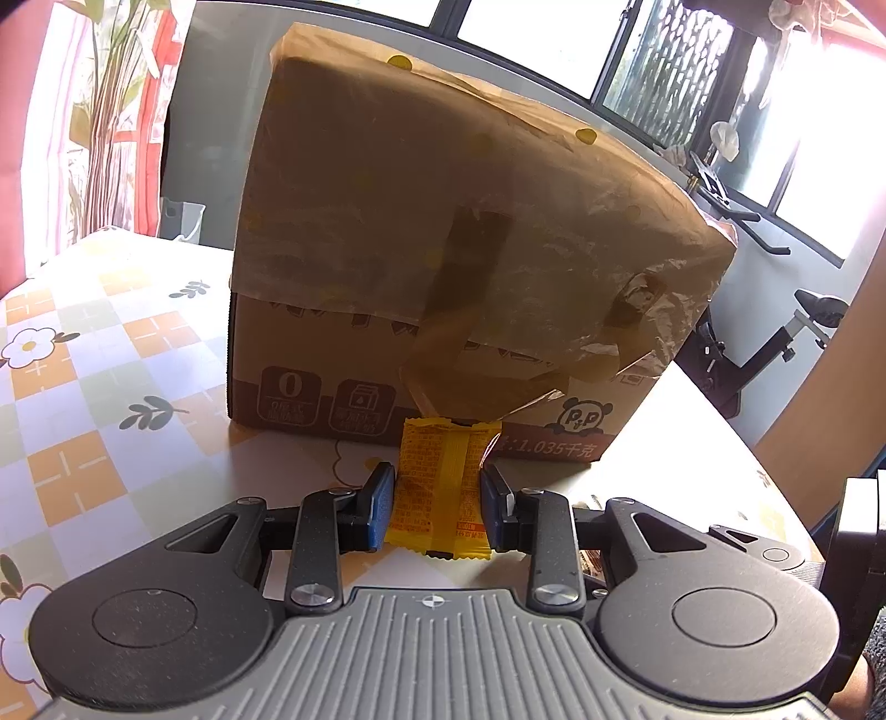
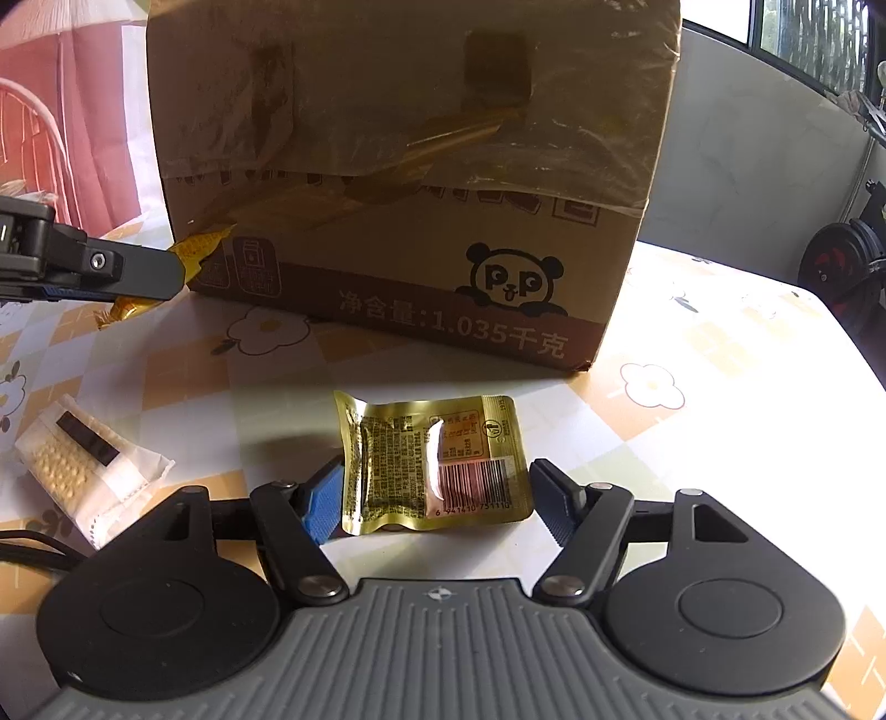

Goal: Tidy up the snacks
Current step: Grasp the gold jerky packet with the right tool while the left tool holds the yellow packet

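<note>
Three snack packets (image 2: 437, 459) in view, counted: one yellow packet (image 1: 441, 487), one gold foil packet with a barcode, one white packet of pale round pieces (image 2: 83, 459). One cardboard box (image 2: 410, 183), taped with clear film, printed with a panda logo and "1.035". Two grippers.

Left gripper (image 1: 437, 501): jaws clamped on the yellow packet, blue pads (image 1: 382, 507) pressed against both its long edges, packet end just in front of the box's lower edge. Same gripper seen side-on in the right wrist view (image 2: 138, 271), yellow wrapper sticking out past its fingertips, close to the box's lower left corner.

Right gripper (image 2: 437, 498): jaws apart, one on each side of the gold foil packet, which lies flat on the table (image 2: 720, 387) between them; contact with the fingers (image 2: 324, 498) unclear on the left, a small gap on the right. White packet lying flat to the left, near that gripper, apart from the gold one.

Box upright directly ahead of both grippers, blocking most of the far side of the table.

Tablecloth in orange, white and pale green checks with white flowers and grey leaves. Behind: large windows (image 1: 554, 33) with strong daylight, a red-patterned curtain (image 1: 83, 138) at left, an exercise bike (image 1: 775, 332) at right.
</note>
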A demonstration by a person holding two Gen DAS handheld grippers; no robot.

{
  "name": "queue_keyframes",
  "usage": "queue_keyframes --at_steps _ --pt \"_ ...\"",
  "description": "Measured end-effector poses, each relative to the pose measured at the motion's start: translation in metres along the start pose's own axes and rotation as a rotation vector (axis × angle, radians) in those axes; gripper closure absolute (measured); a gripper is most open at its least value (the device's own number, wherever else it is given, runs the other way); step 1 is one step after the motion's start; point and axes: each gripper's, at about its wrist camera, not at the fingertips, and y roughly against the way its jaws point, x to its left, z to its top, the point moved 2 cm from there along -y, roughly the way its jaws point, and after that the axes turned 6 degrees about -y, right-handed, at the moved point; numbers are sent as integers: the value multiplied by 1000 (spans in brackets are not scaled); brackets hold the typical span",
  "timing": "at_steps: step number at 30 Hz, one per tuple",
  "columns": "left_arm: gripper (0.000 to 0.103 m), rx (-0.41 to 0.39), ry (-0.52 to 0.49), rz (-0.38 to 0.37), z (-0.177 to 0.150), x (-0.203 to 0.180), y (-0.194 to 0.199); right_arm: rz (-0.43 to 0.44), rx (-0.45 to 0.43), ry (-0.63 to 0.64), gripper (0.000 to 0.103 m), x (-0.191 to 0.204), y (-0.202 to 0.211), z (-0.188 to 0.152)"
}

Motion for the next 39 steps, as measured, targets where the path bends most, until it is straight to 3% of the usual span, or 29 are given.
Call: queue_keyframes --at_steps 4,7,8,9,13,26,30,39 --pt "68 7 -1 0 0 -1 -2 11 1 -3 36 -2 1 1" --pt "68 10 -4 0 1 -1 -3 18 -46 45 58 3 10 4" --pt "68 13 -4 2 1 -1 -4 26 -47 68 70 6 10 6" --pt "68 14 -3 3 1 -1 -4 43 -33 80 74 8 9 8" --pt "68 15 -5 5 0 -1 -4 56 -19 91 74 12 6 4" --pt "68 20 -8 8 -1 -1 -5 48 -24 75 66 2 0 14" --pt "68 24 -8 8 -1 -1 -6 35 -49 109 41 3 0 19" --pt "68 30 -10 14 -2 0 -8 74 -3 17 28 -18 -19 20"
